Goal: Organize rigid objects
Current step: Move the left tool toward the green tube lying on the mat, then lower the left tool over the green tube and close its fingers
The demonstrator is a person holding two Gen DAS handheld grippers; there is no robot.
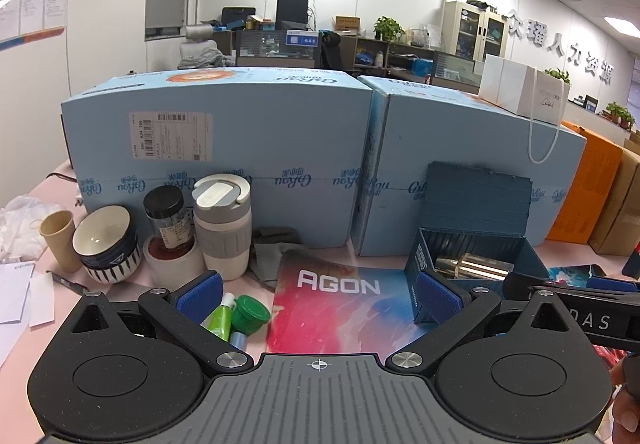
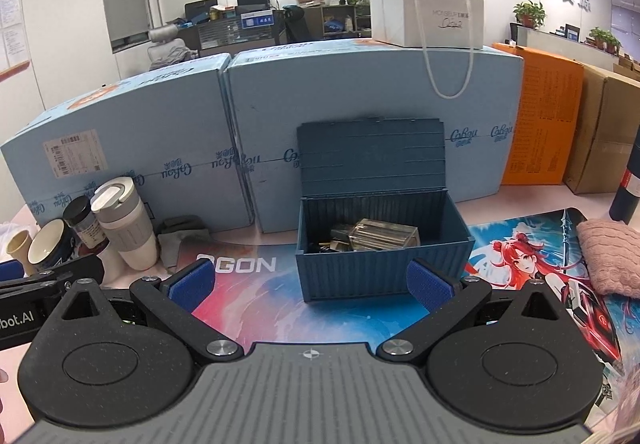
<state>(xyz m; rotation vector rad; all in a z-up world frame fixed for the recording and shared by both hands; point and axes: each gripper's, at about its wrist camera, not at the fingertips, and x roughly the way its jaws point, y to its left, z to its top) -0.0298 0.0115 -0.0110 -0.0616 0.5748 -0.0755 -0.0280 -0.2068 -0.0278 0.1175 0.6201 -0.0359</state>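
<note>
A dark blue storage box [image 2: 380, 268] stands on the mouse mat with its lid up; a clear glass bottle [image 2: 382, 236] and small dark items lie inside. It also shows in the left wrist view [image 1: 472, 244]. My right gripper [image 2: 310, 286] is open and empty just in front of the box. My left gripper [image 1: 318, 294] is open and empty over the mat, left of the box. A green-capped tube [image 1: 240, 318] lies by its left finger. A white tumbler [image 1: 222, 228], dark jar [image 1: 168, 218], striped bowl [image 1: 108, 244] and paper cup [image 1: 60, 240] stand at the left.
Two big light-blue cartons [image 2: 360, 112] wall off the back, with a white gift bag [image 2: 428, 18] on top. Orange [image 2: 536, 120] and brown boxes stand at the right. A pink cloth [image 2: 608, 256] and a dark bottle [image 2: 628, 184] are at the far right. A grey cloth [image 1: 272, 248] lies by the tumbler.
</note>
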